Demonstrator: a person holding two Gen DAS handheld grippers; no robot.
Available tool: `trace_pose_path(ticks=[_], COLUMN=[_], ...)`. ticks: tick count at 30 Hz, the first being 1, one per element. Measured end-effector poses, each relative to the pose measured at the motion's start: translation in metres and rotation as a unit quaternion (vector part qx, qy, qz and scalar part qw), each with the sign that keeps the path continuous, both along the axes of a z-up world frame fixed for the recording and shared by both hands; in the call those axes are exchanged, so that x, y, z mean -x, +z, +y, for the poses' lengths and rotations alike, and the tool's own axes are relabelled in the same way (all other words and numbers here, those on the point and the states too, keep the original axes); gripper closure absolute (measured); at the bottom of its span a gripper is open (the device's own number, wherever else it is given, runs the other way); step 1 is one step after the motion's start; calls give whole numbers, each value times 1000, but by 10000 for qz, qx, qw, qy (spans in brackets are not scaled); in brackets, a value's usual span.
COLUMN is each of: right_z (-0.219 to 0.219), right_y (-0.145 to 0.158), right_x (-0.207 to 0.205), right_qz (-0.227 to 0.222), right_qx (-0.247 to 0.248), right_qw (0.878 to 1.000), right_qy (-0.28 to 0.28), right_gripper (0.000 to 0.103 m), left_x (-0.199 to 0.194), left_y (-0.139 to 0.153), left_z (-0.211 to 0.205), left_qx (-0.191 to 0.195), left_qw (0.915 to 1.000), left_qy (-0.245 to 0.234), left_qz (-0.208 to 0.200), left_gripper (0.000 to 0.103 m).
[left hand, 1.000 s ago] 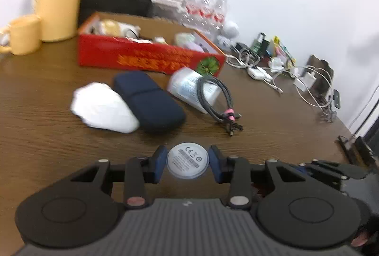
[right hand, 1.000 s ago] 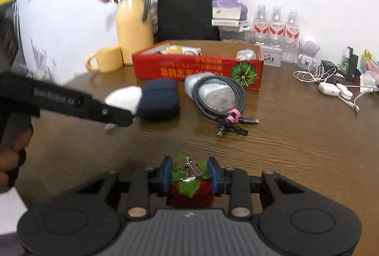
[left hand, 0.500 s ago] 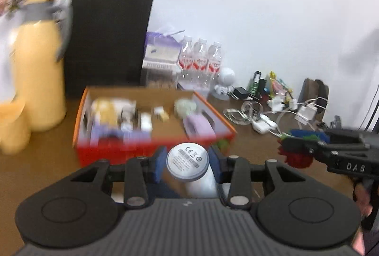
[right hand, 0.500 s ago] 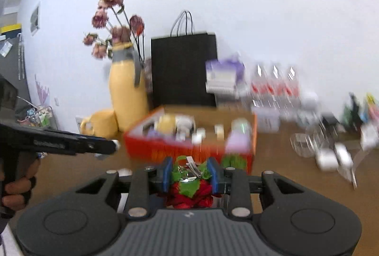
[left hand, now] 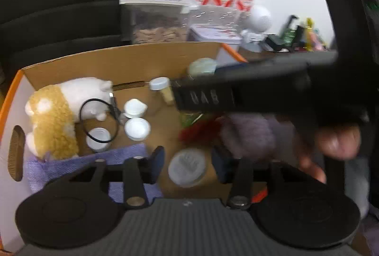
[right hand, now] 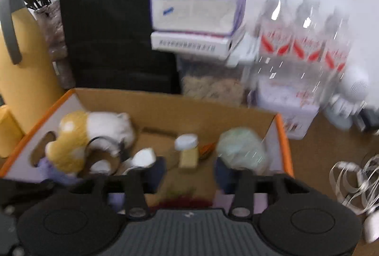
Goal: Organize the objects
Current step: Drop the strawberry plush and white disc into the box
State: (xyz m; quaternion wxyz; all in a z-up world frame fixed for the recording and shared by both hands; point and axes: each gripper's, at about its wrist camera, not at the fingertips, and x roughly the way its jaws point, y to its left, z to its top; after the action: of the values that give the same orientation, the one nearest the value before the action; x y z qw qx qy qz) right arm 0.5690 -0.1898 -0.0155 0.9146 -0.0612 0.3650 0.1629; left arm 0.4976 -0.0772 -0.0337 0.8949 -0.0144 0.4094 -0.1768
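Cardboard box (left hand: 123,62), left to right: plush toy (left hand: 59,111) on a purple cloth (left hand: 123,154), a black cable loop (left hand: 94,121) over small white lids (left hand: 137,128). Your left gripper (left hand: 187,163): jaws opening, the round grey disc (left hand: 187,167) between the pads, gaps either side. Red-and-green decoration (left hand: 199,125) lies on the box floor, beneath your right gripper (right hand: 188,173): jaws opening, nothing between. Your right hand (left hand: 331,147) holds it.
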Motion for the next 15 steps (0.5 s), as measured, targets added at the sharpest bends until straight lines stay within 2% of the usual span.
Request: trace_pose_path(ticks=[2, 5, 7, 8, 9, 10, 12, 15], right_z=[-6, -22, -36, -44, -49, -55, -65, -79], right_y=[11, 42, 67, 78, 87, 94, 101, 97], right_x=[6, 34, 64, 81, 98, 118, 157, 219], right_qz=[-217, -597, -957, -1094, -1174, -1218, -1268, -1268], right_qx=[-149, -447, -611, -703, -779, -834, -887, -956], right_qw=[9996, 9972, 9935, 9915, 9900, 9890, 9875, 9857], right_qy=[-54, -63, -109, -95, -11, 121, 316, 565], right_gripper=[42, 38, 26, 23, 19, 18, 16, 14], left_x=[13, 50, 89, 111, 129, 150, 191, 251], left_y=[12, 45, 70, 81, 89, 96, 101, 93], left_z=[6, 18, 27, 31, 34, 38, 45, 54], left_qx=[22, 154, 159, 178, 230, 304, 413, 429], left_qw=[9998, 9981, 9939, 9908, 9882, 9862, 9831, 9784], left_qy=[117, 324, 501, 572, 624, 635, 706, 1024], left_qz=[-154, -493, -967, -1215, -1379, -1501, -1635, -1744], left_gripper=[47, 43, 30, 19, 13, 11, 5, 1])
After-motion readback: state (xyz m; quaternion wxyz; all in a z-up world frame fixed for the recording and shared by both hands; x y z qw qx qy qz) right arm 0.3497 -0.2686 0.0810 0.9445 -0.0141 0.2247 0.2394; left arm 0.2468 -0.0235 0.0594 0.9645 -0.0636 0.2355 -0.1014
